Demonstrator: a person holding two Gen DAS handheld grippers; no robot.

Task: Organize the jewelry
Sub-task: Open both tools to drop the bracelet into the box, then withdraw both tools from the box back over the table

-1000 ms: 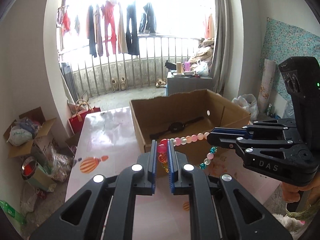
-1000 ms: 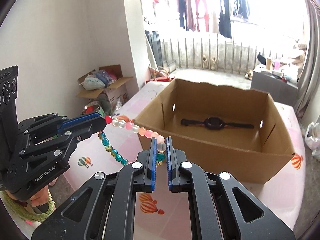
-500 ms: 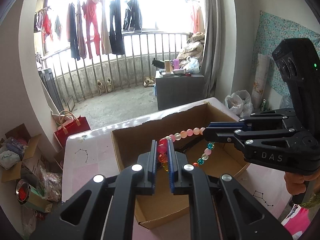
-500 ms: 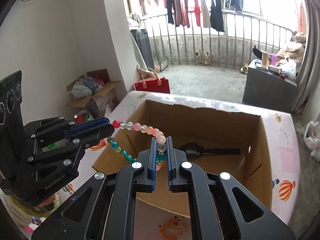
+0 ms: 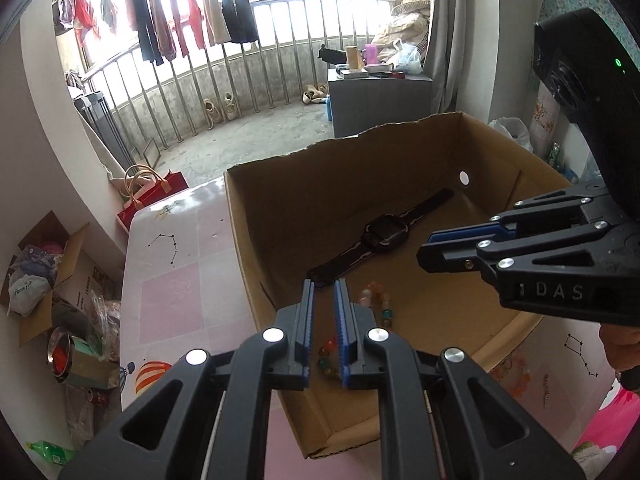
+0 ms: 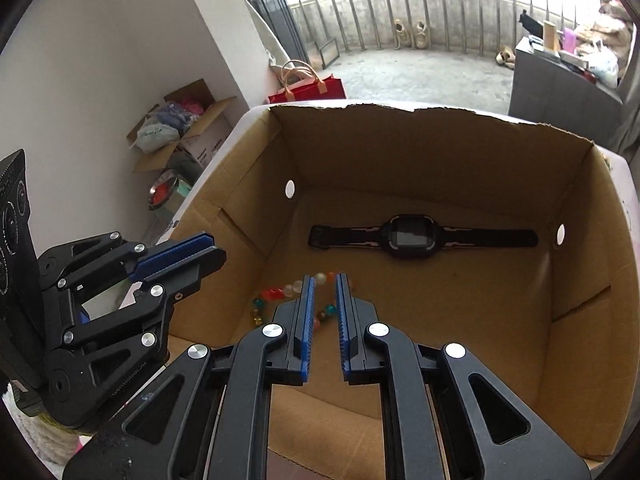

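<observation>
While the bead bracelet (image 6: 276,292) lies loose on the floor of the cardboard box (image 6: 400,148), neither pair of tongs has hold of it. Its red, pale and teal beads curl just beneath and slightly left of the tips of the right tongs (image 6: 325,278), and some of them show through the gap between the 2 blue pads. The jaws of the right tongs are opening, with nothing pressed between them. In the left wrist view the bracelet is blurred; it sits below and just right of the tips of the left tongs (image 5: 323,284), and a few beads are visible down through the slit. The left tongs are nearly closed, only a narrow slit showing between the pads, and they grip nothing. The 2 pairs of tongs point down into the box side by side, close together but apart, the left over the near left wall of the box. Beyond the tips of both lies 1 black watch (image 6: 408,236), flat with its strap stretched out across the box floor, apart from the beads. The box stands on a pink patterned table (image 5: 172,280), which extends to the left of the left tongs.
</observation>
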